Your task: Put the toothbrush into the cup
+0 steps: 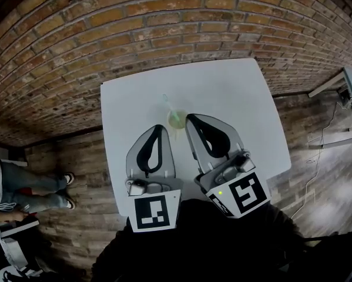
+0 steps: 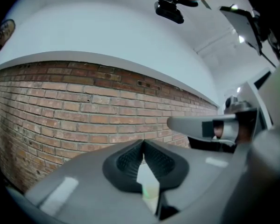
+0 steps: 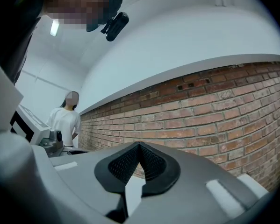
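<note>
Brick wall backs a white table point(image 1: 223, 93) in the head view. My left claw point(image 1: 160, 128) and right claw point(image 1: 191, 118) hang side by side over it, both closed. The cup point(image 1: 176, 120) stands between their tips, just ahead, and the toothbrush point(image 1: 166, 103) stands in it, leaning away from me.

Left gripper view: jaws meet at the tips, nothing gripped, brick beyond.

Right gripper view: jaws likewise together and empty. A person point(image 3: 65, 120) in white stands far off to that claw's left.
</note>
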Available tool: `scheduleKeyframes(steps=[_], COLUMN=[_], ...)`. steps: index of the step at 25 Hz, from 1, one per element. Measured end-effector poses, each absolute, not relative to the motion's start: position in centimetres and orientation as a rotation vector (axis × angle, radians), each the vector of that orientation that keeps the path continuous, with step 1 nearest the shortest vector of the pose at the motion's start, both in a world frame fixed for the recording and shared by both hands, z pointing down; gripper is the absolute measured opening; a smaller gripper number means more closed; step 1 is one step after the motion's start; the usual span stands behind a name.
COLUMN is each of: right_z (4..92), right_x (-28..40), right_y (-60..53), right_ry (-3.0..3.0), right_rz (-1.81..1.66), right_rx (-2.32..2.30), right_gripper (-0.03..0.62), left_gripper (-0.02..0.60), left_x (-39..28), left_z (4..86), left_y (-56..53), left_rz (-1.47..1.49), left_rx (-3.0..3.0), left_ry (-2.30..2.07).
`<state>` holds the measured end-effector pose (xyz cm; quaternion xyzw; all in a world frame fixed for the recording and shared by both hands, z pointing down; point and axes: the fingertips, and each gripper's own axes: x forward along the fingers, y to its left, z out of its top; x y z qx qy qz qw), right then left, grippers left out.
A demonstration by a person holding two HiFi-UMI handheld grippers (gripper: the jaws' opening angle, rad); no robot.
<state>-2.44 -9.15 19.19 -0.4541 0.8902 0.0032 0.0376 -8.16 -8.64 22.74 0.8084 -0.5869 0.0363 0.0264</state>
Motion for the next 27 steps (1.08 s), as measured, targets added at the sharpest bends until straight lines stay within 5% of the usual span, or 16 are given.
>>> scheduleKeyframes(steps=[27], right_z=[19.0], right_x=[-1.1], right_y=[-8.5], right_ry=[2.742], right_rz=[0.009], right_rx=[-1.355], right_gripper=[0.000], left_gripper=[0.008], left_x=[-6.2], left_z=[22.5], left_y=[-7.9], left_rz=[0.135], left_rx=[2.517], left_ry=[-1.810])
